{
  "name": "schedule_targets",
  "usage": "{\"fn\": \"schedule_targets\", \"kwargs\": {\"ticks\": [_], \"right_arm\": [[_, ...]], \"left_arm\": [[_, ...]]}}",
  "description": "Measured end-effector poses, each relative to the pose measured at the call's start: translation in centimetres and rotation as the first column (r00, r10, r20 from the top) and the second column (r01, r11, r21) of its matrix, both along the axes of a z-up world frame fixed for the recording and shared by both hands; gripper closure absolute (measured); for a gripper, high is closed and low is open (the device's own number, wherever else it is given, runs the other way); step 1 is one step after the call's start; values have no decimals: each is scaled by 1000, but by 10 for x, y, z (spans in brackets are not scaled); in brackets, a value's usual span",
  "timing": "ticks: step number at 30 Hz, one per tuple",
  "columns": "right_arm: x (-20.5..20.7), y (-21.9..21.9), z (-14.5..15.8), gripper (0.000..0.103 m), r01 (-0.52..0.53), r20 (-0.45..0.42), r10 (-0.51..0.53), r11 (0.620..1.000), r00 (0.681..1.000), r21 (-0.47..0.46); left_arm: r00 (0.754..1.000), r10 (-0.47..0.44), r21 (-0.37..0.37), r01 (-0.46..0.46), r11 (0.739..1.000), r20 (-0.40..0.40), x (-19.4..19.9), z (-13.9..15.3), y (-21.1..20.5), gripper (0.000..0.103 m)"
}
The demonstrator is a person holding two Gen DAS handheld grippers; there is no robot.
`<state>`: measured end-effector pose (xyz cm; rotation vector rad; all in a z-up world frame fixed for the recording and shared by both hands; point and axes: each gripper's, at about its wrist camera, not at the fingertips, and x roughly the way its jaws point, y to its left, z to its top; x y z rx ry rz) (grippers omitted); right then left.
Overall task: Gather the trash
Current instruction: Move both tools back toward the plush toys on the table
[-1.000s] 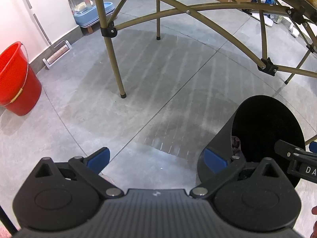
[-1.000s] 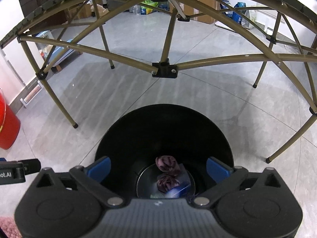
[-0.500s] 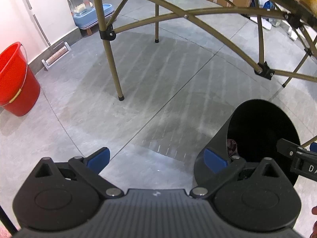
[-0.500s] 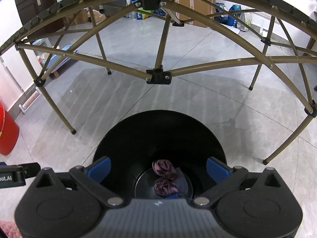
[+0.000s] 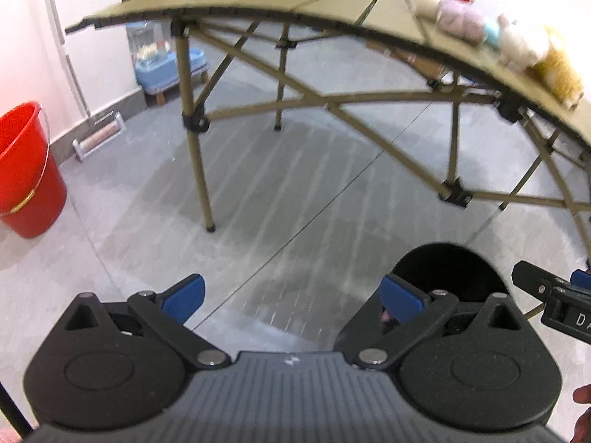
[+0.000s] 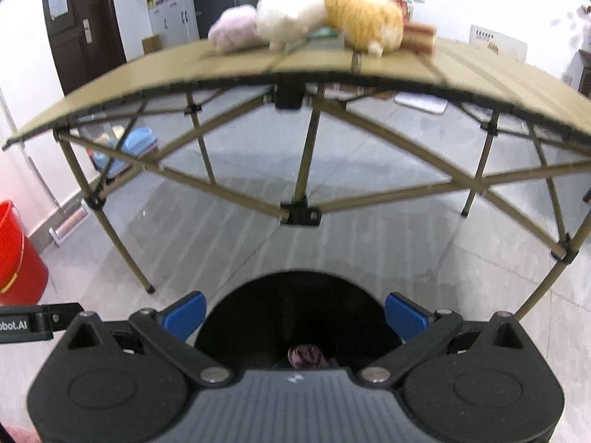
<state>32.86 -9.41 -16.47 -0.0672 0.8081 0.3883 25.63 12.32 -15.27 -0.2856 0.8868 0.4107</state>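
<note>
Grey tiled floor point(image 6: 369, 170) — tan folding table point(image 6: 258, 62), red bucket point(image 5: 22, 170)

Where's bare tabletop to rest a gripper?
The left half of the tabletop is bare up to its left edge. The middle is crowded with yarn balls. A bare strip lies right of them, toward the far right edge.

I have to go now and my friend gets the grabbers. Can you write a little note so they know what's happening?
Left tool: open, holding nothing, over the floor beside the black bin.
Right tool: open, holding nothing, above the bin's mouth.
Done: a crumpled purple piece lies inside the bin.
Left: fluffy items sit on the folding table; which are trash, I cannot tell. Probably raise a tool to the tabletop next.
</note>
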Motion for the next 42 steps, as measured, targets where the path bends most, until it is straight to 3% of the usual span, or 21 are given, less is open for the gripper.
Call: {"fn": "schedule_targets", "kwargs": {"ticks": [10, 15, 20, 26, 33, 42], "right_arm": [[-4, -19, 48, 0, 17, 182, -25, 999, 983, 44], [-2, -33, 68, 0, 34, 277, -60, 994, 959, 99], [3, -42, 79, 0, 32, 338, -78, 989, 938, 141], [27, -46, 89, 0, 48, 395, -112, 985, 912, 167], [72, -34, 98, 0, 66, 461, -102, 993, 882, 93], [139, 4, 99, 0, 64, 447, -24, 995, 894, -74]], "left_arm": [[979, -64, 49, 55, 997, 193, 8, 46, -34, 0], [968, -83, 86, 64, 994, 236, 24, 65, -49, 0], [957, -87, 92, 63, 994, 276, 40, 81, -54, 0], [944, -106, 155, 60, 986, 313, 64, 89, -57, 0], [944, -74, 151, 26, 988, 320, 88, 88, -41, 0], [954, -66, 196, 7, 981, 294, 123, 84, -23, 0]]}}
